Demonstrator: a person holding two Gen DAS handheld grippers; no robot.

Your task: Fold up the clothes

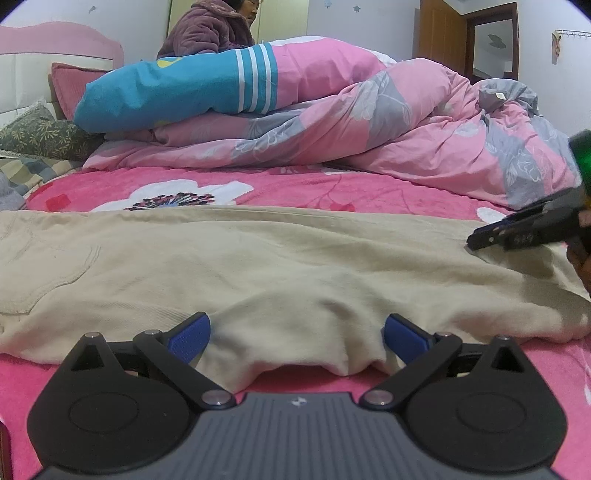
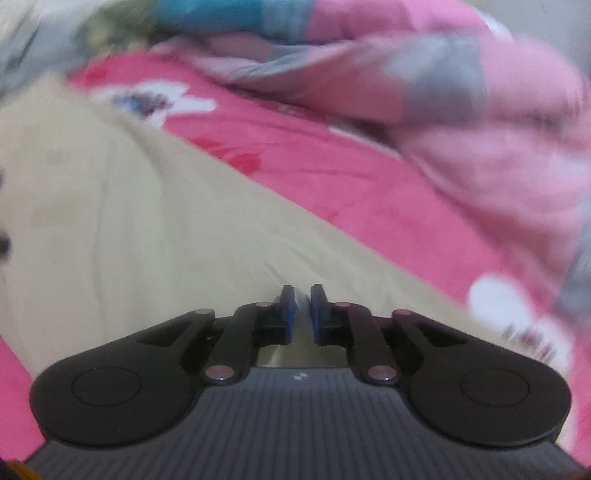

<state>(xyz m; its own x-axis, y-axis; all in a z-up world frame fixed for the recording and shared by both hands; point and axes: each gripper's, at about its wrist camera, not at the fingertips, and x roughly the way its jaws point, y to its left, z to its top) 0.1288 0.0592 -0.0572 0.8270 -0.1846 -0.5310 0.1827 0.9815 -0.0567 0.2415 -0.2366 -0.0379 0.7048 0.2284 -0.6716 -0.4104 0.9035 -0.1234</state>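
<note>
We are holding the left gripper (image 1: 297, 338) low over the near edge of the beige garment (image 1: 236, 266), which is lying spread across the pink flowered bedspread (image 1: 295, 188). Its jaws are standing wide apart, one blue pad (image 1: 188, 338) on each side of a bunched hump of the cloth's edge; the hump is sitting between the pads, but the pads are not squeezing it. Beyond those jaws the garment is stretching away flat, with a stitched pocket off to their left side.

We are bringing the right gripper (image 2: 300, 314) down onto the same garment (image 2: 110, 221), farther along it. In the left wrist view it (image 1: 480, 242) is showing at the far right, its tip resting on the cloth. Its jaws are standing nearly together, with only a narrow slit between the blue pads; the view is blurred, and we cannot tell whether a thin fold of fabric is caught in that slit.

Past both sets of jaws a pink and grey quilt (image 1: 406, 122) is lying heaped, with a blue and pink pillow (image 1: 177, 92) on top. A person in a purple padded jacket (image 1: 208, 31) is sitting behind the heap.
</note>
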